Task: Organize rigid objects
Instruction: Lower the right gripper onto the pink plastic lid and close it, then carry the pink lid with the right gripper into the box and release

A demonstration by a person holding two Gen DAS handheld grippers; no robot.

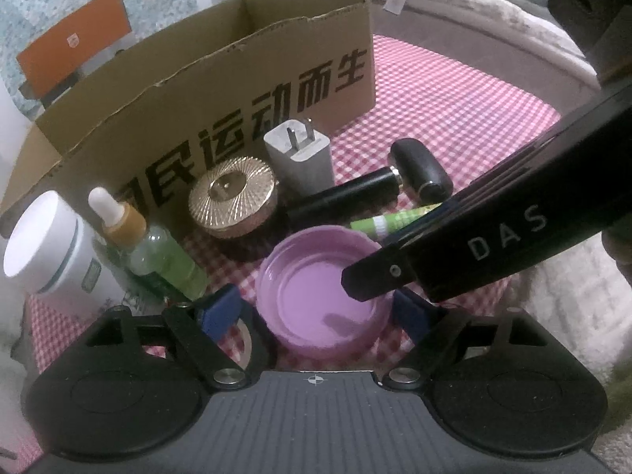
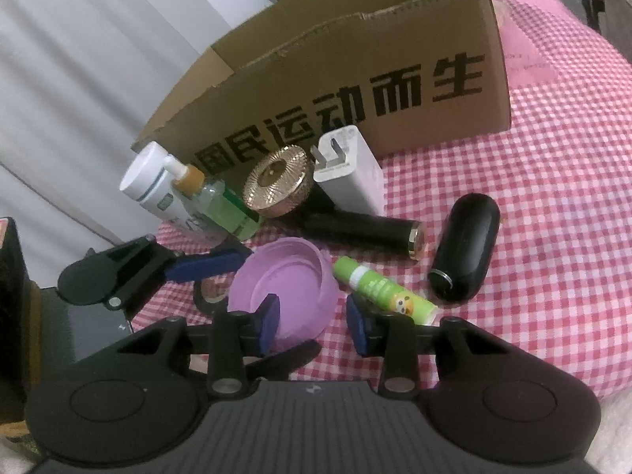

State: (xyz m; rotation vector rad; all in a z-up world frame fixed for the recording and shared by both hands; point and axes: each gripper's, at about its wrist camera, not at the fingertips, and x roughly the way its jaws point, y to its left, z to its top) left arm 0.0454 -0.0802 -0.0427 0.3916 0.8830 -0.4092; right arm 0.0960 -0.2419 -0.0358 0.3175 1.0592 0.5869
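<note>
We are seeing the left gripper [image 1: 316, 316] standing wide open, its blue pads either side of the purple lid [image 1: 322, 290] lying on the checked cloth [image 1: 454, 110] near the cardboard box [image 1: 221, 91], not pressing. The right gripper [image 2: 312, 326] is straddling the lid's near rim, half-closed; contact we cannot tell

the purple lid [image 1: 322, 300] lay hollow side up on the checked cloth. behind it were the green glue stick [image 2: 383, 290], a black tube [image 2: 363, 231] on its side, a black case [image 2: 464, 247], gold jar [image 2: 276, 185], white charger [image 2: 349, 172], dropper bottle [image 2: 215, 201], white jar [image 2: 148, 181] and the open cardboard box [image 2: 355, 79].
</note>
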